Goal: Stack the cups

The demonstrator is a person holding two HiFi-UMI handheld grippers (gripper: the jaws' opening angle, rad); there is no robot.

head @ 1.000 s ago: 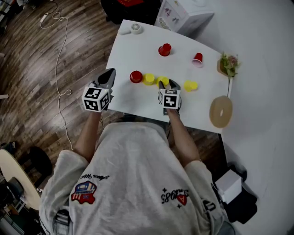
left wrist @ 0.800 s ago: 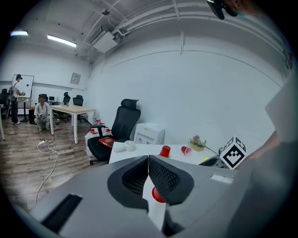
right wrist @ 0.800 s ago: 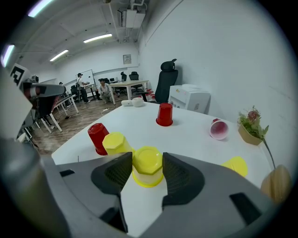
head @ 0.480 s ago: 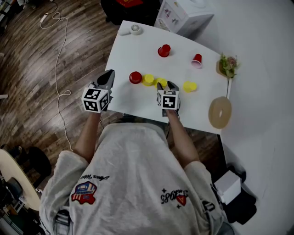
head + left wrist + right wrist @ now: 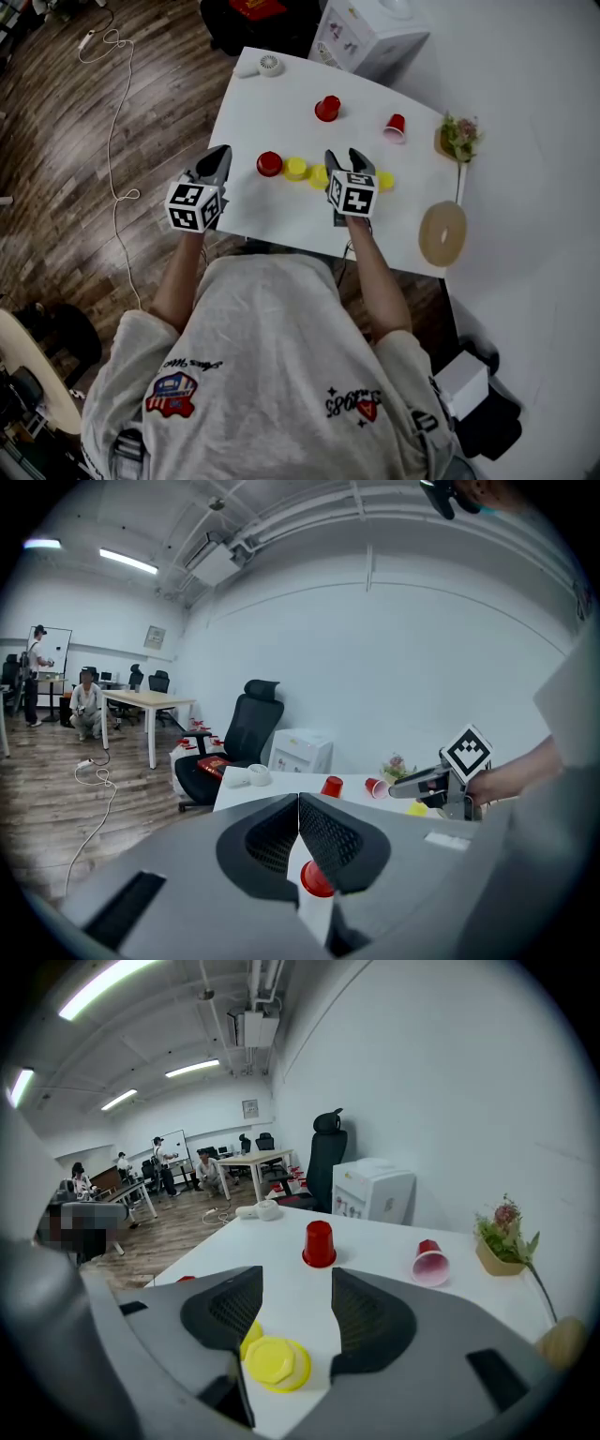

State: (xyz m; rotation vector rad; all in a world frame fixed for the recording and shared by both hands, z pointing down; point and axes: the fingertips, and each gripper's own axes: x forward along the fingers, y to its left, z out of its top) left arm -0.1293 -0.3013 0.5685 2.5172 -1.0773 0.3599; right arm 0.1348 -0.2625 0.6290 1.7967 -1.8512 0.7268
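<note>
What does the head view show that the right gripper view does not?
Only the head view: the logos on the person's shirt. Only the right gripper view: ceiling lights and far-off people. Both: the white table, an inverted red cup, a tipped red cup, yellow cups and the plant.

Red cups [image 5: 327,108], yellow cups [image 5: 296,169] — white table [image 5: 272,112]

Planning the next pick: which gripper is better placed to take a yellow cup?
Right. The right gripper has its jaws opening with nothing between them, and a yellow cup sits just below them. The left gripper has its jaws together and faces a red cup instead.
</note>
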